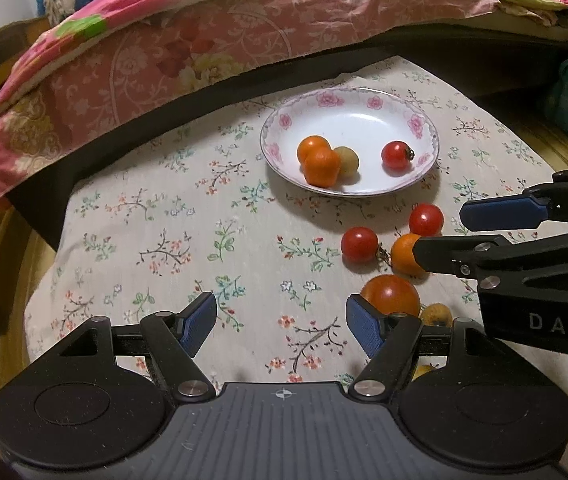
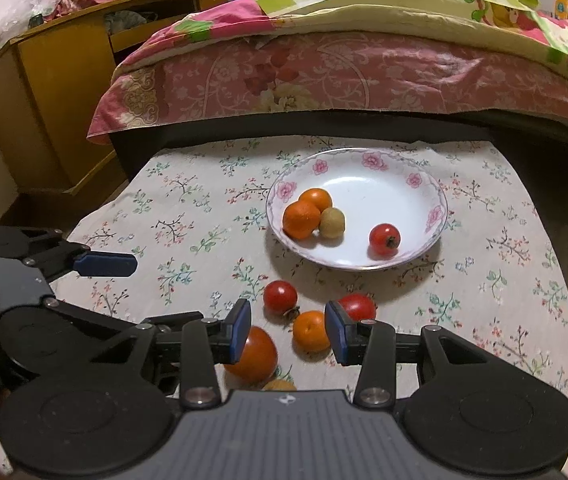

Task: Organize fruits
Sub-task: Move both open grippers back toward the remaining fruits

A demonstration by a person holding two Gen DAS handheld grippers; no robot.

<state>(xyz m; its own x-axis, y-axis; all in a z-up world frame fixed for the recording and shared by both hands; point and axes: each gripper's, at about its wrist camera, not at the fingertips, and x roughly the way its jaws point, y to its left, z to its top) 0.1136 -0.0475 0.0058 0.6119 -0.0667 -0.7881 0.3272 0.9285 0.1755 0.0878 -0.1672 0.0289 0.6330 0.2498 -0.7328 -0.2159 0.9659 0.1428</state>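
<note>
Looking left wrist: your left gripper (image 1: 280, 326) gapes, holding nothing; plate (image 1: 424, 112) near cloth's (image 1: 144, 240) far edge holds four fruits | right wrist: your right gripper (image 2: 288, 332) spread around an orange (image 2: 310, 330), not clamped; about five fruits left at near edge.

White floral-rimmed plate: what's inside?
The white floral-rimmed plate holds two small oranges, one tan-green round fruit and one red cherry tomato. Anything behind the oranges is hidden.
</note>
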